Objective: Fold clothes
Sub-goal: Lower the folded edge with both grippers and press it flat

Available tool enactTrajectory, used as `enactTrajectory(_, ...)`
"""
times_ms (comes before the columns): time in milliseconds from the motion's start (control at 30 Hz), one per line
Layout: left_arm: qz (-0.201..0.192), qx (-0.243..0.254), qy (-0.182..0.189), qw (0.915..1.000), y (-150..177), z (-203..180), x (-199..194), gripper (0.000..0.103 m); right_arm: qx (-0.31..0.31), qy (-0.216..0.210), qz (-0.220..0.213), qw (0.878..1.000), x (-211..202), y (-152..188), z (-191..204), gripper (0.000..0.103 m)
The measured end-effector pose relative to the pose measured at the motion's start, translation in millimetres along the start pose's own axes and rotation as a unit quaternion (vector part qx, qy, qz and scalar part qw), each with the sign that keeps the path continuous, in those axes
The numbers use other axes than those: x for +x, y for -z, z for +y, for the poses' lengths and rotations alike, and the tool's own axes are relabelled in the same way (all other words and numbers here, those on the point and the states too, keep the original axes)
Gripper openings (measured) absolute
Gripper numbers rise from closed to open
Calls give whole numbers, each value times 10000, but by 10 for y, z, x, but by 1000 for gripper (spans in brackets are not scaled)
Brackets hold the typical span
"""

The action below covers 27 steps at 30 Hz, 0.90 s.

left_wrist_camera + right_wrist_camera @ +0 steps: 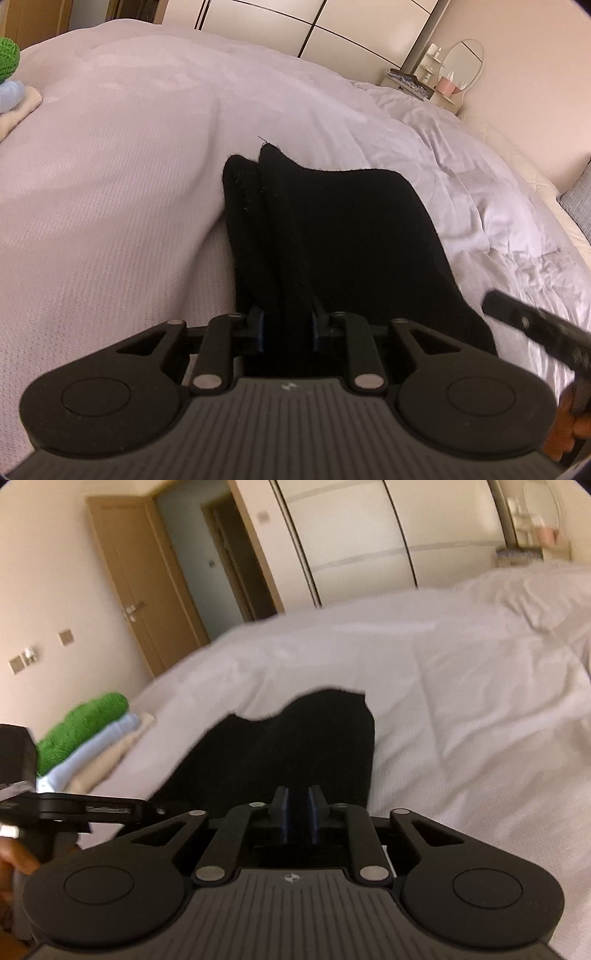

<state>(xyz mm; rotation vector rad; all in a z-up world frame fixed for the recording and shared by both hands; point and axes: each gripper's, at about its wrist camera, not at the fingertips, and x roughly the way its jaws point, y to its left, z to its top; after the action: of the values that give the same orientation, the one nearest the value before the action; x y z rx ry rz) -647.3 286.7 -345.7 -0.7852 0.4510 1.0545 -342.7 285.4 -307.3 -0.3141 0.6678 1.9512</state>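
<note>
Black knit garment (332,236) lies folded on the bed (110,184), left hand-held gripper (287,325) clamped on its near edge, right hand-held gripper (298,812) slightly parted with nothing between its pads; fold looks nearly done, next likely stacking it by the folded pile (85,734).

Black garment (332,229) on pale lilac bedspread (110,184)
</note>
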Motion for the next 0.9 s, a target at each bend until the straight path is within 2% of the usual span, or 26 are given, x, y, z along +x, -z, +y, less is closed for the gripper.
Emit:
enactTrajectory(67,17,1,5,10000,-1,2,12,20,-185,-3,-17,9998,-59,106,47,24)
enactTrajectory(267,64,179,-166,9997,-10,-82,27,21,-950,246,309,9947,67,340,142,27)
enactTrajectory(433,63,90,-311,9995,-20,-126,-40,21,-1032,182,370,9938,81,368,119,27)
enactTrajectory(500,-77,114,-386,9992,-29,-189,-196,18,-776,40,336,9964,53,325,47,28)
enactTrajectory(567,-268,243,-464,9983,-23,-267,-373,17,-79,-223,270,9994,-9,247,-107,28)
enactTrajectory(633,-425,384,-493,9971,0,-350,-528,17,526,-458,196,9974,-53,190,-253,29)
enactTrajectory(733,-544,565,-319,9964,63,-438,-635,17,1178,-744,41,9902,-120,151,-393,29)
enactTrajectory(833,-635,753,-173,9950,133,-522,-723,17,1051,-718,-89,9918,-181,173,-331,29)
enactTrajectory(900,-410,908,-353,9944,269,-504,-568,17,597,-572,-55,9966,-174,247,-224,29)
